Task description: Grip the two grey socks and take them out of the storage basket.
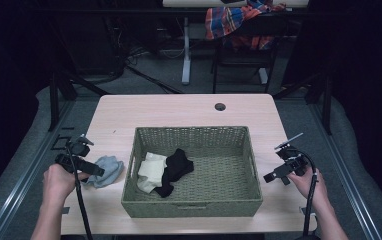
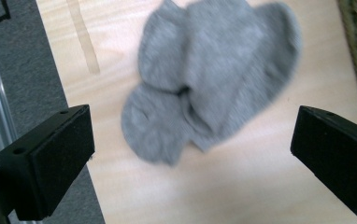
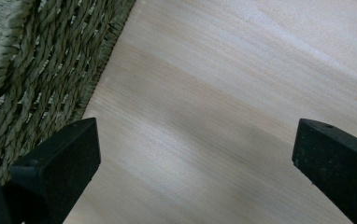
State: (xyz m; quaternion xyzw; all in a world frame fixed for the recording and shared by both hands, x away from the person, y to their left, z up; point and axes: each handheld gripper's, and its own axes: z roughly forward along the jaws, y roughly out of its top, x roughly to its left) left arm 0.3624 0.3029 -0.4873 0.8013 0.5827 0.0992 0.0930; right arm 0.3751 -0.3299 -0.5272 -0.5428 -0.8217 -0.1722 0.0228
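The grey sock (image 2: 209, 74) lies crumpled on the bare desk (image 1: 179, 107), at the left of the high view, just outside the left wall of the basket (image 1: 191, 207). Seen from the left tool's own camera it sits bunched in a loose heap, folded over itself, a little blurred, with the basket's woven edge showing at the far right of the frame. Nothing presses on it: the left tool (image 2: 193, 154) hangs above it with both black jaws spread wide on either side, and the sock rests free on the wood between and beyond them. That wide stance reads as a release, the sock set down on its own patch of desk apart from the others.

In the high view the left tool (image 1: 86, 160) sits at the sock's left edge, held in the person's left hand (image 1: 58, 182), cable trailing down toward the bottom of the frame.

Inside the basket, toward its left half, a white sock (image 1: 151, 172) and a black sock (image 1: 175, 170) lie overlapping, the black draped over the white's right side. My guess: the pile is being sorted out one by one, and these two are next.

Over at the right of the frame, the right tool (image 1: 279, 175) waits beside the basket's right wall, jaws wide apart and gripping nothing. Its own camera looks down on plain wood with the basket's weave in the upper left corner, a parked, ready position.
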